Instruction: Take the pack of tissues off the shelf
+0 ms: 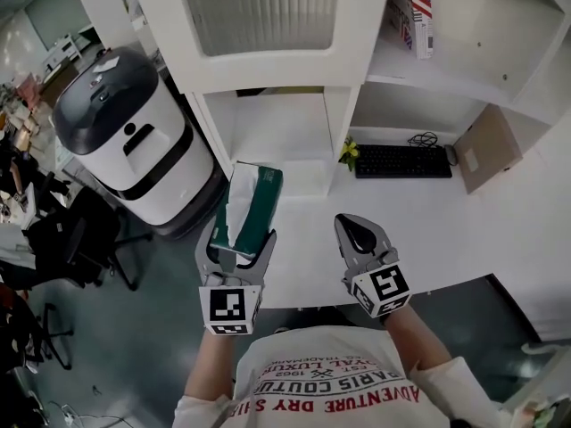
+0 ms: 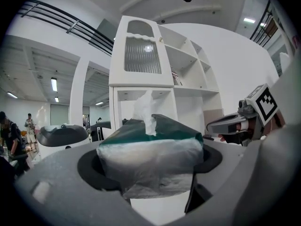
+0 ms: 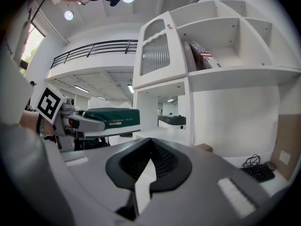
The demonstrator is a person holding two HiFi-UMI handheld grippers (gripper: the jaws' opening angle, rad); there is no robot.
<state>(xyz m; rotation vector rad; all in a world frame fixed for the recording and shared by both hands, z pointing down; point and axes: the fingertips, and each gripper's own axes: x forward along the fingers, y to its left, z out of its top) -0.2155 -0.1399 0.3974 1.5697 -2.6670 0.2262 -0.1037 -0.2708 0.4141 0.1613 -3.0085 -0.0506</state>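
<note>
A green pack of tissues (image 1: 256, 201), with a white tissue sticking out of its top, is clamped by one end in my left gripper (image 1: 236, 250). It hangs in the air in front of the white shelf unit (image 1: 268, 78), over the front left corner of the white desk (image 1: 419, 230). In the left gripper view the pack (image 2: 150, 149) fills the gap between the jaws. My right gripper (image 1: 357, 235) hovers to the pack's right, shut and empty. The right gripper view shows its own jaws (image 3: 149, 166) closed and the held pack (image 3: 113, 116) off to the left.
A black keyboard (image 1: 403, 160) lies in the desk's alcove, beside a brown cardboard panel (image 1: 489, 148). Books (image 1: 419, 12) stand on an upper shelf. A white machine with a dark lid (image 1: 134, 136) sits left of the shelf, and black chairs (image 1: 80, 239) are on the floor.
</note>
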